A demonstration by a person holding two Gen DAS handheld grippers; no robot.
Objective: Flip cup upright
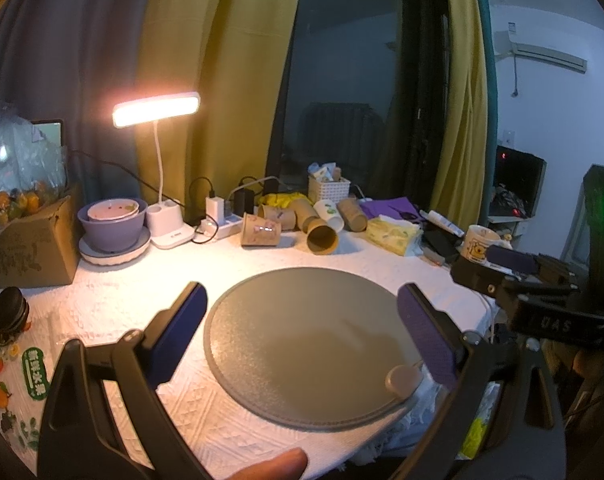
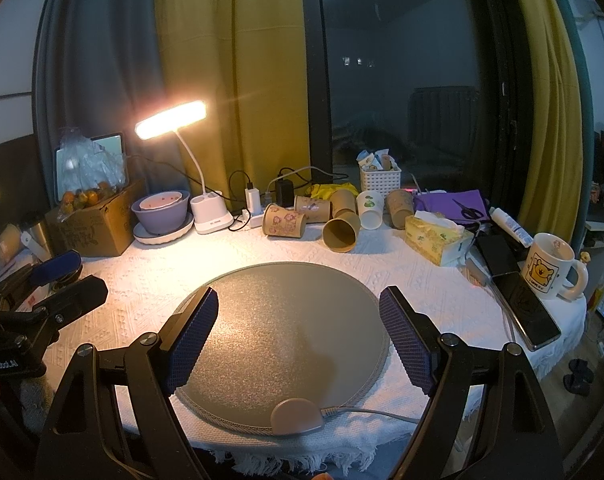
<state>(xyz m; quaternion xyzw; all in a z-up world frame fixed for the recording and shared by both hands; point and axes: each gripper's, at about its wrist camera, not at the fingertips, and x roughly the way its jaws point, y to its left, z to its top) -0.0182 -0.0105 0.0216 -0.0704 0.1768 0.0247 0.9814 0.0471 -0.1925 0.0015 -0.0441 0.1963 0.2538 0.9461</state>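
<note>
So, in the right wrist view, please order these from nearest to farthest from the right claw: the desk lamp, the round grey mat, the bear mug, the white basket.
1. Round grey mat: directly under and between the right claw fingers.
2. Bear mug: on the right, near the table edge.
3. Desk lamp: its base stands at the back left.
4. White basket: at the back, by the window; close to the lamp's depth, so this order is uncertain.

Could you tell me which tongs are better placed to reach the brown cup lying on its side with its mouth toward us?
Slightly the right tongs: open, with the brown cup almost straight ahead.
</note>
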